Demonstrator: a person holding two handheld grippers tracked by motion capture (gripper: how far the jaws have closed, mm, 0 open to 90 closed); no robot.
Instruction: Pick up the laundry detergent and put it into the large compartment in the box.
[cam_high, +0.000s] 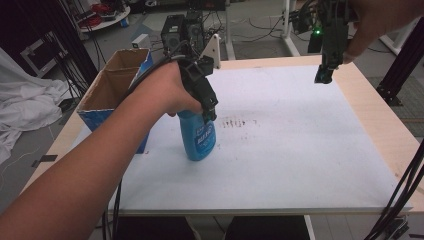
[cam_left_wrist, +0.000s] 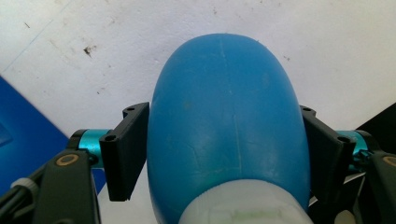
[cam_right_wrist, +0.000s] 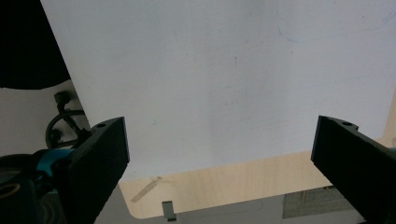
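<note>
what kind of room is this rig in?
Likely a lab or workshop: loose cables trail across the bare floor, black frame posts flank the wooden table, and the left gripper grips a blue bottle.

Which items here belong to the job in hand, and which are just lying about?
In use:
- blue plastic bottle, standing on the white board
- left gripper, jaws against the bottle's sides

Lying about:
- open cardboard box with blue sides
- right gripper, open, held above the board's far edge

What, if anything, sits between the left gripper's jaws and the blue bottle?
Nothing visible does. In the left gripper view, the left gripper has a jaw against each side of the blue bottle, with no gap or other object between. The bottle stands on the white board.
</note>
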